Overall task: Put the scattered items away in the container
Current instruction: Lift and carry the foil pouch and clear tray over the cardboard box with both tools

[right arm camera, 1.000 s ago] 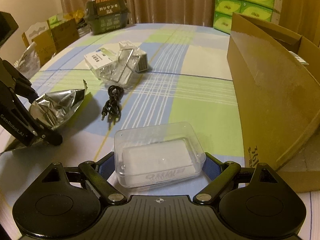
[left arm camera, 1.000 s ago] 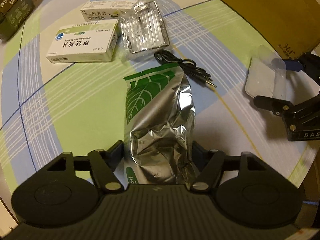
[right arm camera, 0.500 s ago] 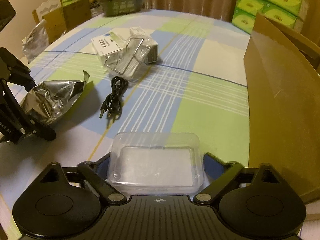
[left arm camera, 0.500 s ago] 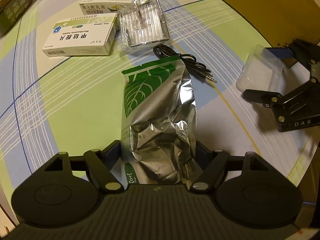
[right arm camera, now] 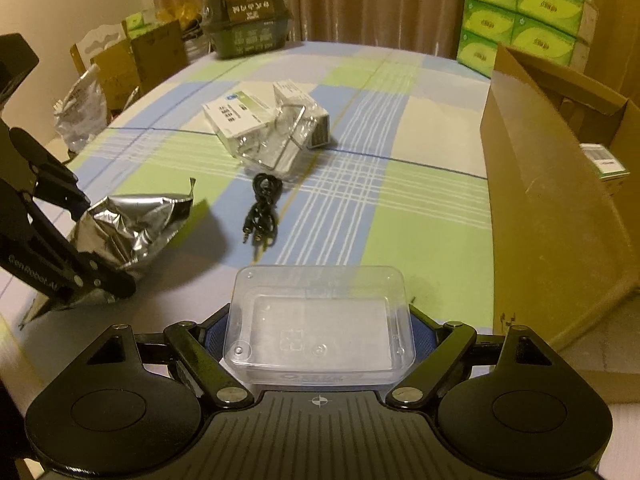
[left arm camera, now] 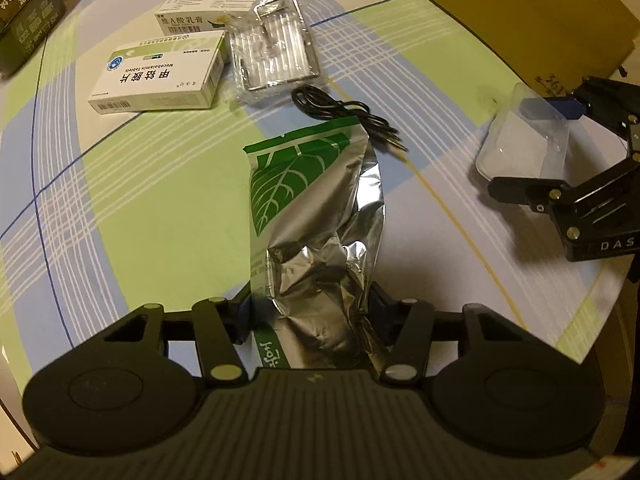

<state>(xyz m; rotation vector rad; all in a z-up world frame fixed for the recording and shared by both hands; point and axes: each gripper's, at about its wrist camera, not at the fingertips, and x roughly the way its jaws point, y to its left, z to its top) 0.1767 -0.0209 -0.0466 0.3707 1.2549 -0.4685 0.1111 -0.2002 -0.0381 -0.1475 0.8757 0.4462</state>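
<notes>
The silver foil pouch with the green leaf print sits crumpled between the jaws of the left tongs, which are clamped on its lower end; its printed top reaches out over the checked cloth of the worktop, and from the other side it looks raised a little off the cloth, throwing a shadow beneath. Over to the right, the right tongs grip a clear plastic box across its short sides, blue pads pressed to its walls, and the box looks clear of the cloth. Just beyond the pouch's top edge lies a coiled black audio cable with its plugs pointing toward the pouch. Past the cable rests a small metal wire rack in clear wrapping, touching a white medicine box on one side and overlapping a second, longer white carton behind it. At the right edge of the worktop stands an open brown cardboard box, its near wall tall and plain, with a small white packet visible inside. Further back, a dark green tub sits at the far rim, and green tissue packs are stacked against the curtain
</notes>
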